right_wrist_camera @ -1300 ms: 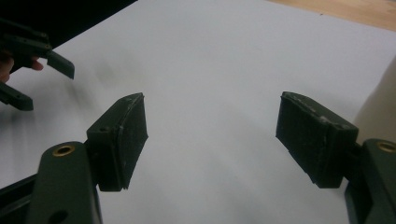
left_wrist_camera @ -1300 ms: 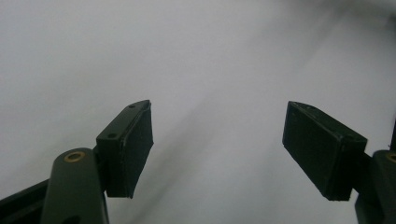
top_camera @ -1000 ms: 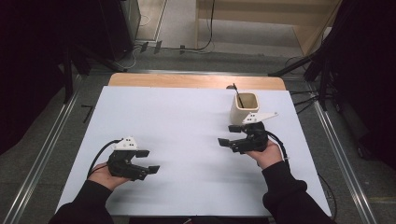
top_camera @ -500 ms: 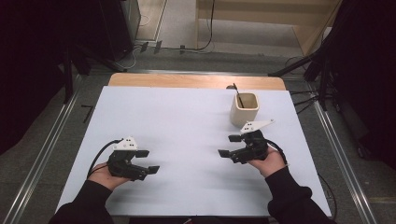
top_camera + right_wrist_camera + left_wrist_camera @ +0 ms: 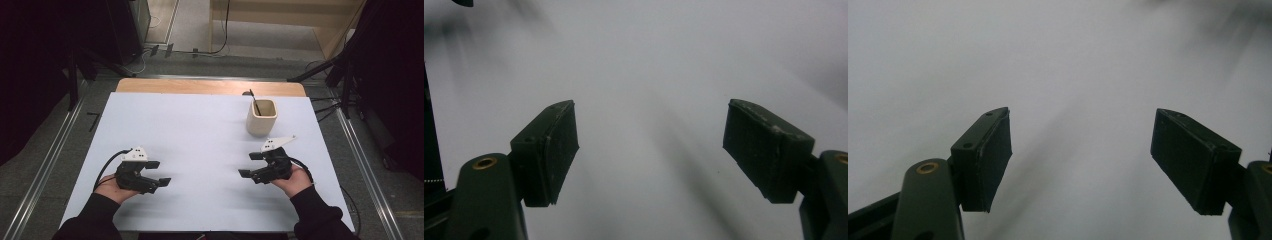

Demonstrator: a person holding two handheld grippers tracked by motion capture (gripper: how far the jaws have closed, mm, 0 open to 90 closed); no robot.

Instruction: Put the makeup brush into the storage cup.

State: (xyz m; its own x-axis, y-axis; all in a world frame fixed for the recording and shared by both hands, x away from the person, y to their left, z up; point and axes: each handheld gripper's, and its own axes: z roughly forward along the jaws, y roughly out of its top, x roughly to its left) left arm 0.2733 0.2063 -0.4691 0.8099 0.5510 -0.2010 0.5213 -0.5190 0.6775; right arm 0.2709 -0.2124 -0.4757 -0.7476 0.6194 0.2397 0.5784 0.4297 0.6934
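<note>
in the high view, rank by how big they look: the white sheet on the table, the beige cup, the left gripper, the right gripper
1. white sheet
2. left gripper and right gripper: they look alike, so no ranking between them
3. beige cup, only slightly smaller, and farther from the camera, so unsure

On the desk (image 5: 200, 130), a cup (image 5: 261, 117) stands far right with what may be a spoon (image 5: 254, 104) in it. Left tongs (image 5: 159, 172) sit near-left, right tongs (image 5: 249, 165) near-right, before the cup.

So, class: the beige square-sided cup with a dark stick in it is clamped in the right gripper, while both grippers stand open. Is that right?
Not quite. The beige cup stands free on the white table, apart from the right gripper; the high view shows it. Both grippers, including the left gripper, stand open.
</note>
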